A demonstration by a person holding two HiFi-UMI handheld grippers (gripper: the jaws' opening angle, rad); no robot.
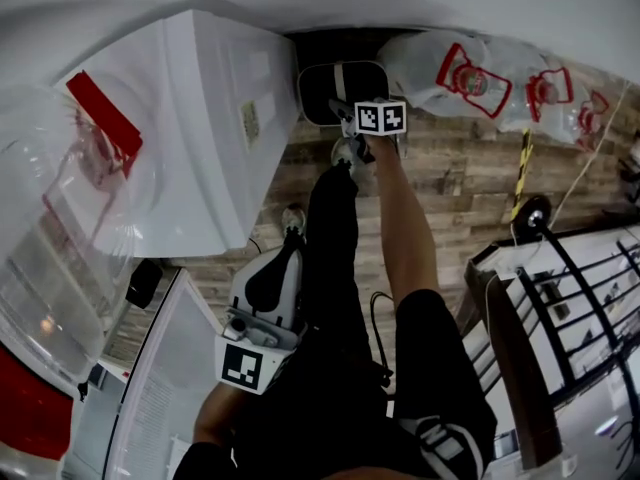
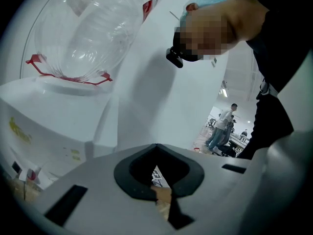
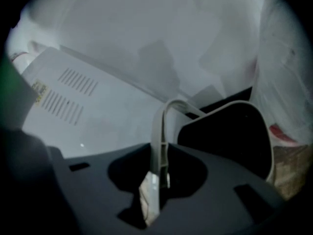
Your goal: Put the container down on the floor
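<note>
The container (image 1: 335, 86) is a white-rimmed jug with a dark inside. It hangs low over the wooden floor (image 1: 460, 178) beside the white dispenser. My right gripper (image 1: 347, 113) is shut on its thin white handle (image 3: 159, 131), and the container's body (image 3: 230, 131) shows just beyond the jaws on the right. My left gripper (image 1: 292, 223) hangs lower in the head view, by the person's dark trouser leg. In the left gripper view its jaws (image 2: 164, 195) stand together with nothing between them.
A white water dispenser (image 1: 200, 118) with a clear bottle (image 2: 93, 28) on top stands at the left. Clear bags of bottles (image 1: 490, 78) lie at the top right. A black wire rack (image 1: 570, 308) stands at the right, a white cabinet (image 1: 160, 388) at the lower left.
</note>
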